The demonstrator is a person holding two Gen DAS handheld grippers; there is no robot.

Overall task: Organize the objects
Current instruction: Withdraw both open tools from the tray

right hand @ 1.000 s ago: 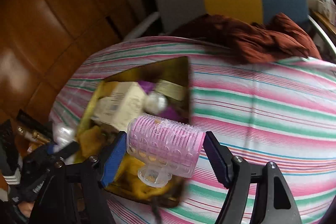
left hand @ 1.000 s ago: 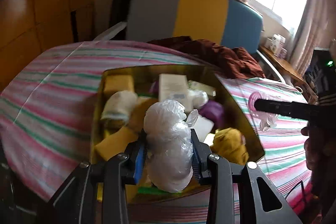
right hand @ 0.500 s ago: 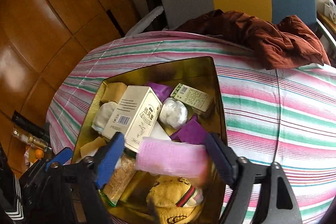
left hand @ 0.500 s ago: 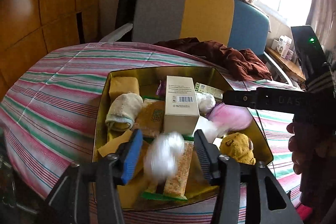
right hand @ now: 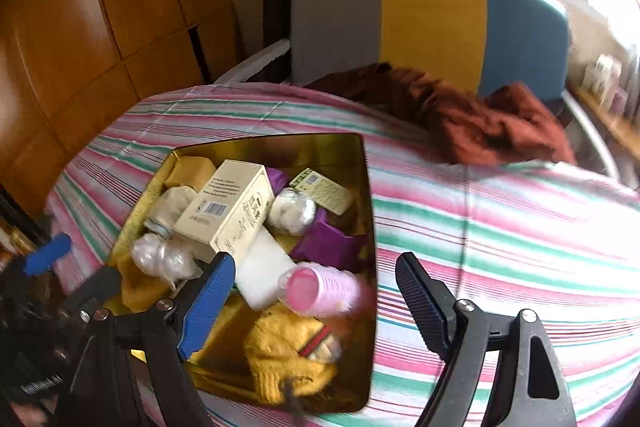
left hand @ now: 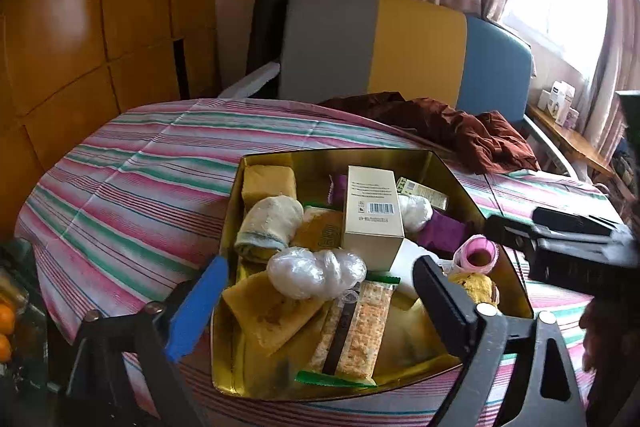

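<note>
Both loads have been let go since the earlier frames: the plastic bundle (left hand: 316,271), clamped a second ago in the left tongs (left hand: 320,291), now lies loose in the gold tin (left hand: 360,157), on a yellow cloth (left hand: 272,307) beside the tall carton (left hand: 372,219). The left jaws have just been opening and stand wide, nothing pressed between them. The pink roller (right hand: 320,291), formerly held in the right tongs (right hand: 316,291), has been dropped against the tin's right wall and is still blurred, so it may not have settled. The right jaws are spread too, with no pad touching the roller.

The bundle looks light, soft and slippery in its film; it is best taken across its middle, where the lobes pinch in. The roller looks light, hollow and fairly stiff, likely to roll; it would be gripped across its barrel, not by its open ends. The carton would crush at its corners if squeezed hard.

The tin is nearly full, with little bare floor left. Its thin metal rim stands up all round and could catch a descending finger, especially on the right, where the roller sits close to it. Open striped cloth (right hand: 500,227) lies beyond the rim on every side, clear up to the brown garment (right hand: 480,115) at the far edge
</note>
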